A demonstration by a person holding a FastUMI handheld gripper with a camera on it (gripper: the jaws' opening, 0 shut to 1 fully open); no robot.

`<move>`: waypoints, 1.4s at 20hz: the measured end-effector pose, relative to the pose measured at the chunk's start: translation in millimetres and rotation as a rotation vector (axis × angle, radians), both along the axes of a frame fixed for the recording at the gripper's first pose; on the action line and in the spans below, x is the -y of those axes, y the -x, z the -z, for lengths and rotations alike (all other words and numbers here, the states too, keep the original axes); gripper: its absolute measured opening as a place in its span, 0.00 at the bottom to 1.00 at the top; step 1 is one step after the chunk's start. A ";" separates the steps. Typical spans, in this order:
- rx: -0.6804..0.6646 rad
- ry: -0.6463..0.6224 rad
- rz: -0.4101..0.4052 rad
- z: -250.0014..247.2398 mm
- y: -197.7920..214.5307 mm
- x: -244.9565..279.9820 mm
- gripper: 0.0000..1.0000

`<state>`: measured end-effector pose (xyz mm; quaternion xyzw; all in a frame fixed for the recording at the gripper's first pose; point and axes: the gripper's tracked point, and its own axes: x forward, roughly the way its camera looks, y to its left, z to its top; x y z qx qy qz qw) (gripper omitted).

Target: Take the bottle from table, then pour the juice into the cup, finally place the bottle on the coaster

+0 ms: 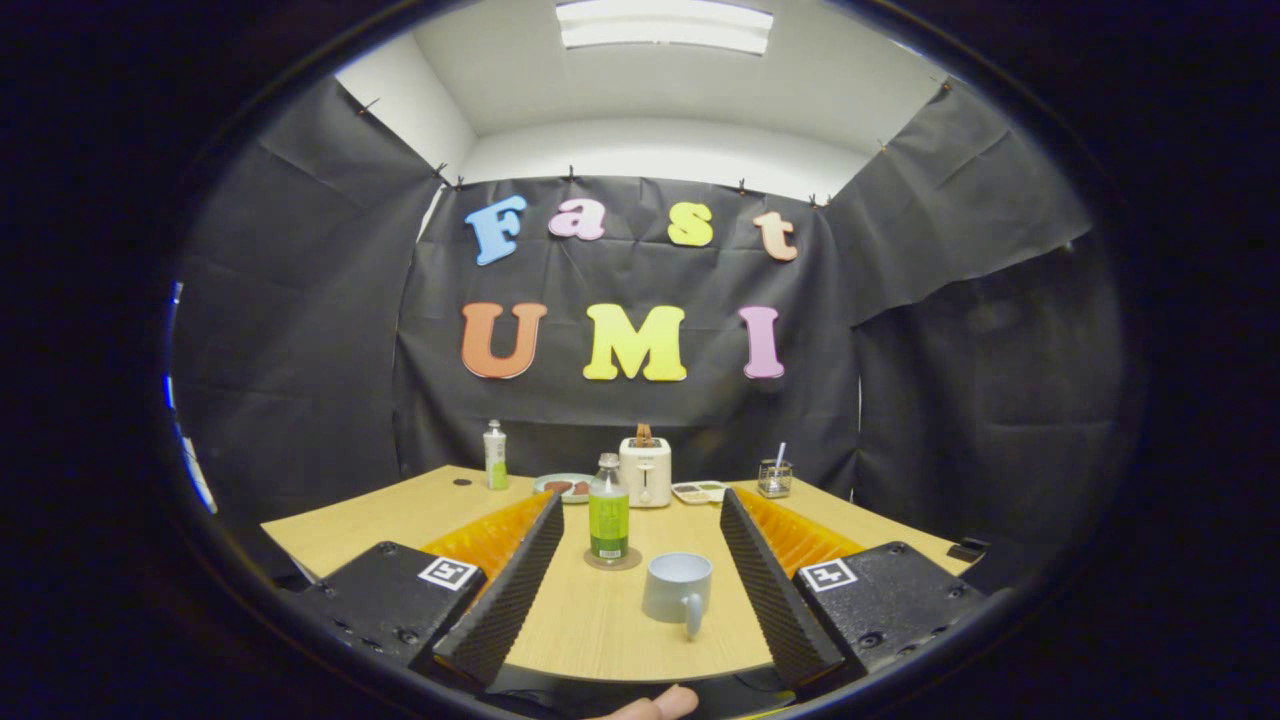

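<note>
A clear bottle of green juice (pixel 608 518) stands upright on a round brown coaster (pixel 612 560), ahead of and between my fingers. A pale blue cup (pixel 678 588) sits nearer to me, just right of the bottle, with its handle turned toward me. My gripper (pixel 640 505) is open, held back from both. Its two ridged black fingers (pixel 515 590) spread wide with nothing between them.
Along the back of the wooden table (pixel 400 515) stand a white-and-green bottle (pixel 495 456), a plate (pixel 566 486), a white toaster (pixel 645 470), a small tray (pixel 699 491) and a glass holder (pixel 774 477). A fingertip (pixel 655 705) shows below the fingers.
</note>
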<state>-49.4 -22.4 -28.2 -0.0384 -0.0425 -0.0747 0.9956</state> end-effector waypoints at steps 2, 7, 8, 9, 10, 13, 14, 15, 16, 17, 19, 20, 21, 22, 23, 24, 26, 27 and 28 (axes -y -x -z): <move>-0.004 -0.001 0.001 -1.0 0.6 0.3 1.00; -0.010 -0.007 -0.003 1.8 -1.0 0.5 1.00; -0.011 -0.012 -0.001 2.9 -0.9 1.3 1.00; -0.010 -0.016 -0.001 2.8 -0.6 1.7 1.00; -0.010 -0.020 -0.001 2.5 -1.4 1.4 1.00; -0.011 -0.026 -0.008 4.2 -1.5 1.0 1.00; -0.011 -0.029 -0.008 4.9 -2.2 0.6 1.00; -0.010 -0.028 -0.010 4.8 -2.0 0.2 1.00; -0.012 -0.023 -0.010 6.1 -2.4 -0.2 1.00; -0.015 -0.017 -0.011 6.7 -2.5 0.1 1.00; -0.010 -0.007 -0.028 4.6 -3.9 -4.2 1.00; -0.009 -0.013 -0.025 5.4 -3.9 -2.1 1.00; -0.008 -0.023 -0.015 6.1 -2.9 1.0 1.00; -0.003 -0.026 -0.017 5.8 -1.9 0.5 1.00; 0.006 -0.028 -0.018 3.6 0.4 0.9 1.00; 0.014 -0.030 -0.013 2.1 2.6 2.7 1.00; 0.024 -0.043 -0.002 0.9 4.9 6.7 1.00; 0.031 -0.045 -0.002 1.2 6.8 6.6 1.00; 0.038 -0.042 -0.001 -0.9 6.6 5.6 1.00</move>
